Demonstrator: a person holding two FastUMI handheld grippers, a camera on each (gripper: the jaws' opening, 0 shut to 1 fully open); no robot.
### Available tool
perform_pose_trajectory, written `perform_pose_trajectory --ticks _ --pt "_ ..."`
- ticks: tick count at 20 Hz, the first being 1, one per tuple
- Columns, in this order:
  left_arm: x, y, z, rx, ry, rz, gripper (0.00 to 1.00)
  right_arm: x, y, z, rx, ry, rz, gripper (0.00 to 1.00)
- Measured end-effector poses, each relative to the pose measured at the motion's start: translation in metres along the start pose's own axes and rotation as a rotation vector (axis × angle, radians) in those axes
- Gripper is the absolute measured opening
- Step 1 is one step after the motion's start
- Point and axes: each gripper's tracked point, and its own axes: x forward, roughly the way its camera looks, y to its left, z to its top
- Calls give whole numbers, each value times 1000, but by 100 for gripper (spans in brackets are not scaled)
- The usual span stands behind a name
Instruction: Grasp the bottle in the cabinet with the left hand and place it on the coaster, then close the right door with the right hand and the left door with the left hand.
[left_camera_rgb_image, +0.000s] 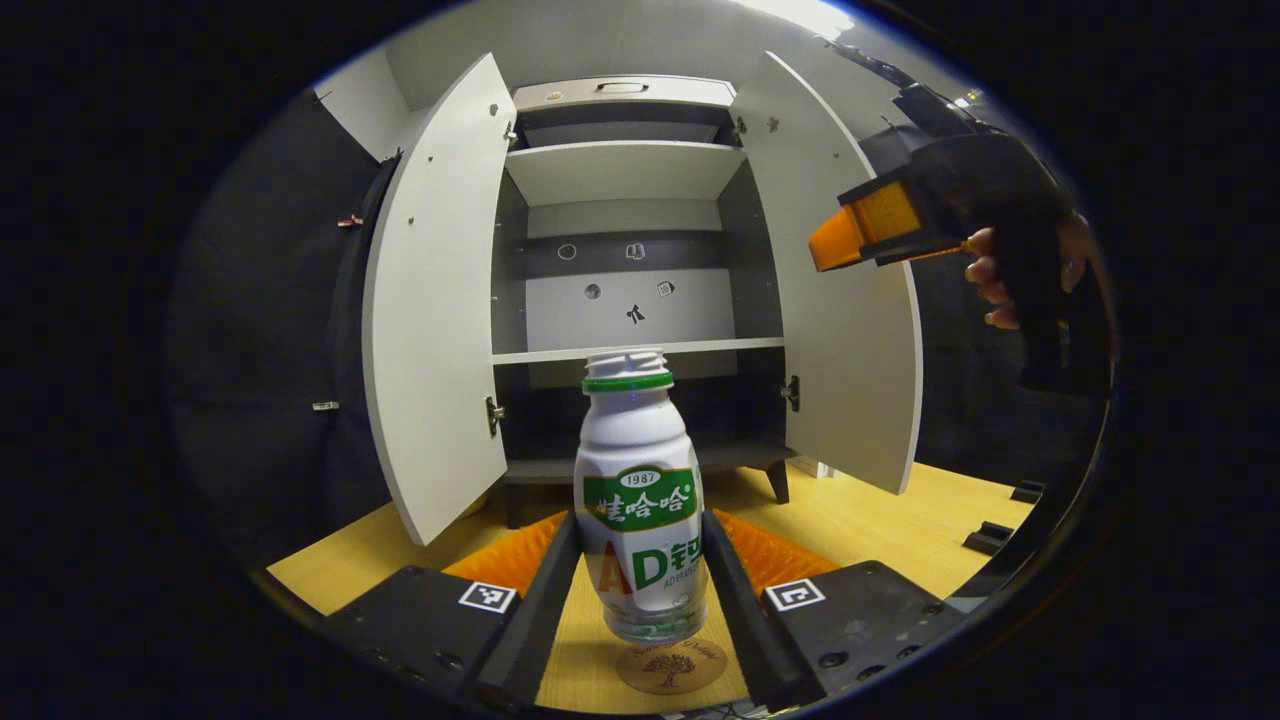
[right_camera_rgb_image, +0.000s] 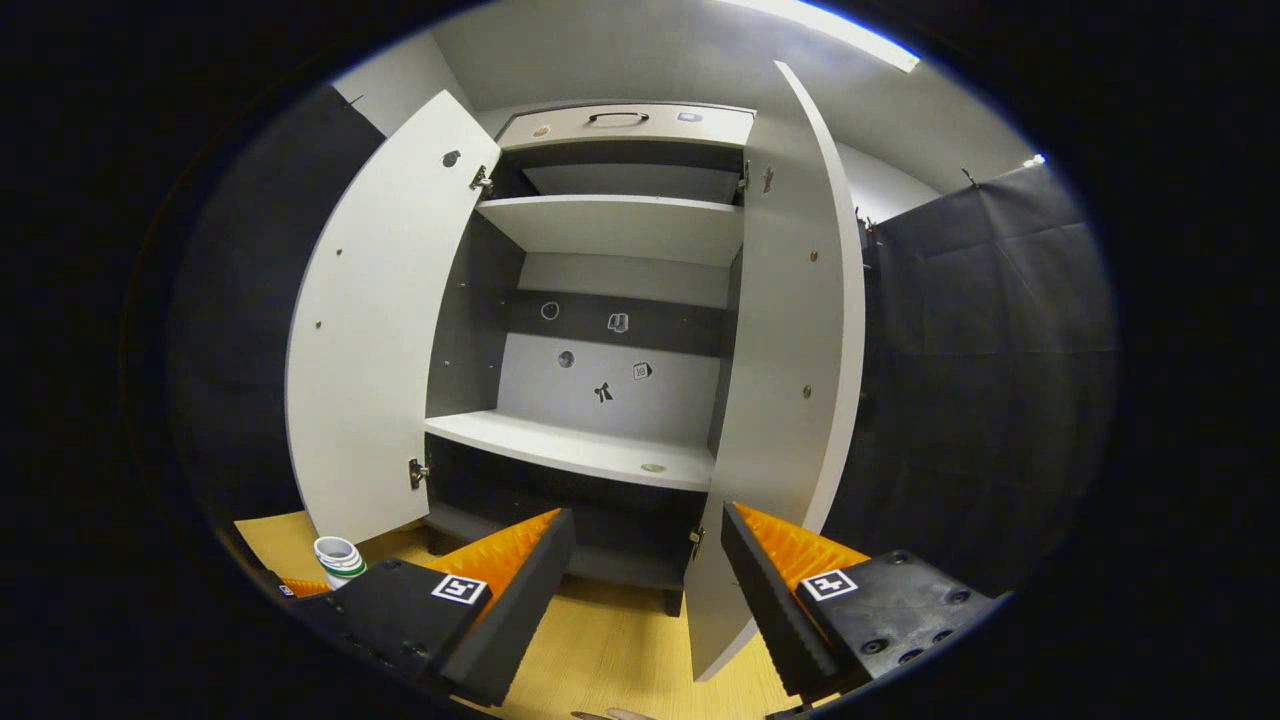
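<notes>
Your left gripper (left_camera_rgb_image: 640, 570) clamps the bottle (left_camera_rgb_image: 640, 500) just over the coaster (left_camera_rgb_image: 670, 665); lower it flat and centred before letting go. Your right gripper (right_camera_rgb_image: 648, 560) gapes empty, near the right door (right_camera_rgb_image: 790, 400) beyond.

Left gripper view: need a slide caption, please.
Left gripper holds white green-capped plastic bottle on round wooden coaster; grey cabinet doors open.

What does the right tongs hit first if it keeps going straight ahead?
Most likely the edge of the open right door, which stands roughly between the open fingers of the right tongs. Slightly left of it the way leads into the cabinet, toward the lower shelf. Depth is hard to judge here.
</notes>
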Motion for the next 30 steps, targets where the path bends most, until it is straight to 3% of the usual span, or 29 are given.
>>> perform_pose_trajectory --ticks 9,14,20,23,30 --pt "12 -2 -8 2 -29 27 76 -23 -3 -71 1 80 19 98" --pt "10 -1 -9 18 20 50 76 -24 6 -100 -26 143 45 98" --pt "15 -1 -15 20 0 31 81 -19 3 -108 -23 163 35 98" --pt "21 -2 -10 31 9 52 97 -19 4 -107 -32 161 42 98" --pt "24 3 47 33 -40 69 96 -17 -7 -87 -17 159 29 98"
